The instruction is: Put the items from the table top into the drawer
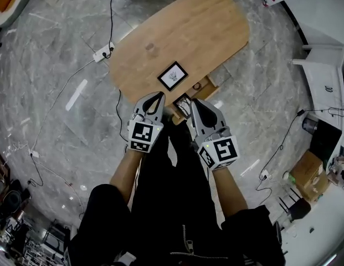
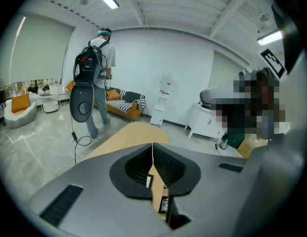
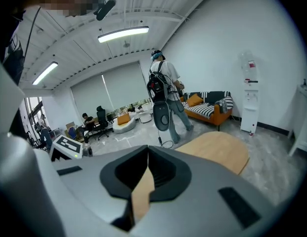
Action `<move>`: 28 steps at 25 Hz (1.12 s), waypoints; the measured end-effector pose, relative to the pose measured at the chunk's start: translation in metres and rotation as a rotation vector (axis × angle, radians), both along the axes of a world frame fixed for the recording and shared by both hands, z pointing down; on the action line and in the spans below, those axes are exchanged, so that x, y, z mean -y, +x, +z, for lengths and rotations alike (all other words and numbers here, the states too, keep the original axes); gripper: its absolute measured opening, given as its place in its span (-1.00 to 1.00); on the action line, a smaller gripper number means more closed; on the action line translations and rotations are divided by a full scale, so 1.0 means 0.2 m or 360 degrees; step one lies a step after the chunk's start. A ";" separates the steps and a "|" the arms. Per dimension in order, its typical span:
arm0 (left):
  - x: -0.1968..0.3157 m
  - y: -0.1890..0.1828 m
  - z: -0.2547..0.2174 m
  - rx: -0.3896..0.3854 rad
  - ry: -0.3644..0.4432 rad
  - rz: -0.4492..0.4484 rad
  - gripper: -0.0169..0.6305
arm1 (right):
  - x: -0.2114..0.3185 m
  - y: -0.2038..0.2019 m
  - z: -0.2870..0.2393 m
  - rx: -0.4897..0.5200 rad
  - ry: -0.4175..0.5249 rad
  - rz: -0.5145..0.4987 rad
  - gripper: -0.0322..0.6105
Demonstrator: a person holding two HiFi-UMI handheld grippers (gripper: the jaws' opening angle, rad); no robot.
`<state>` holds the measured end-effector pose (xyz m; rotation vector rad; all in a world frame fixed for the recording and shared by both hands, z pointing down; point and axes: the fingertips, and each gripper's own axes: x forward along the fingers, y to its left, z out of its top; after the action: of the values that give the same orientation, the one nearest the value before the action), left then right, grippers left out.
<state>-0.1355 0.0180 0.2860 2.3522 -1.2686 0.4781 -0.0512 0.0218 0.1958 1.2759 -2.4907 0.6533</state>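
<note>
Card [image 1: 173, 75], square w/ black frame and white middle, lies flat on the wooden table [image 1: 183, 32], near the edge closest to the person and apart from both grippers. Drawer [image 1: 209, 87] sticks out a bit from under that same edge, just right of the card. Something dark and round sits inside, too small to tell what.

Left gripper [image 1: 159, 95] is over the table's near edge, just below-left of the card. Its jaws are pressed together w/ nothing between them, and the left gripper view [image 2: 153, 157] shows only a thin seam. Right gripper [image 1: 195, 103] is beside it, just short of the drawer. Its jaws are also pressed together and empty, as the right gripper view [image 3: 147, 157] shows. A small black-and-white patterned thing [image 1: 183, 100] shows between the two grippers, can't tell what.

Background: person w/ backpack [image 2: 96, 78] stands near a striped sofa [image 2: 124, 105].
</note>
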 end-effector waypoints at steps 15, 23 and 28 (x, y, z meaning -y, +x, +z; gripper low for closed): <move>0.22 -0.04 0.74 0.0125 -0.0144 -0.0103 -0.90 | 0.04 0.09 0.77 0.0031 -0.0298 -0.0011 -0.87; 0.27 -0.05 1.10 0.0279 -0.0187 0.0020 -0.89 | 0.03 0.08 1.08 0.0055 -0.0343 0.0018 -0.87; 0.29 -0.02 1.36 0.0374 -0.0252 0.0126 -0.73 | -0.07 0.11 1.21 0.0054 -0.0409 0.0021 -0.87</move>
<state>-0.1395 -0.0401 0.5572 2.2692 -1.1905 0.8696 -0.0296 0.0356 0.4368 1.1943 -2.3331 0.9696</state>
